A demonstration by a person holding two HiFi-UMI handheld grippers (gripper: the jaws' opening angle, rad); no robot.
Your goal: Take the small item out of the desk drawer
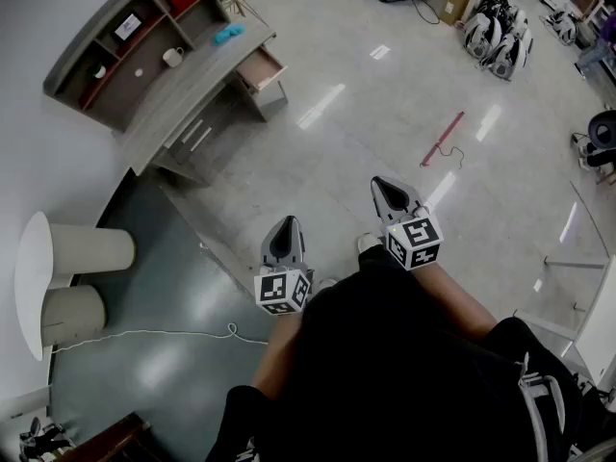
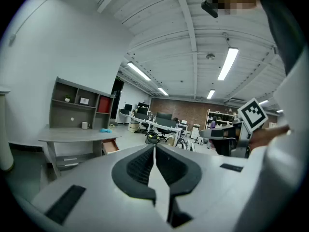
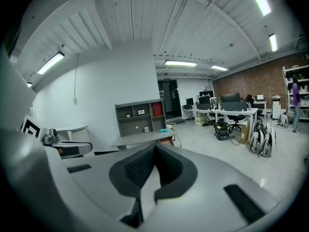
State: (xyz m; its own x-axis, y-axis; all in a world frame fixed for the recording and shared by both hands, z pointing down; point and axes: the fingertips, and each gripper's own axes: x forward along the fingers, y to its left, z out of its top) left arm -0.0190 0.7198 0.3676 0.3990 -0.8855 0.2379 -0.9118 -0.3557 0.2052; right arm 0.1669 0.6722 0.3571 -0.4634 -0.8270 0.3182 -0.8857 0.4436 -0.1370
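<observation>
The grey desk [image 1: 183,85] with a shelf unit stands far off at the upper left, its wooden drawer [image 1: 260,68] pulled open; what lies inside cannot be made out. A blue item [image 1: 228,34] and a white mug [image 1: 172,57] sit on the desktop. Both grippers are held in front of the person's body, well short of the desk. My left gripper [image 1: 286,223] is shut and empty, and so is my right gripper [image 1: 386,185]. In the left gripper view the jaws [image 2: 154,147] meet, with the desk [image 2: 72,136] and drawer [image 2: 111,145] beyond. The right gripper view shows shut jaws [image 3: 155,144] and the desk [image 3: 145,137].
A red stick [image 1: 441,139] lies on the glossy floor to the right of the path. White cylinders under a round top [image 1: 58,277] stand at the left, with a white cable [image 1: 144,334] on the dark floor. Backpacks [image 1: 496,32] and boxes sit at the far right.
</observation>
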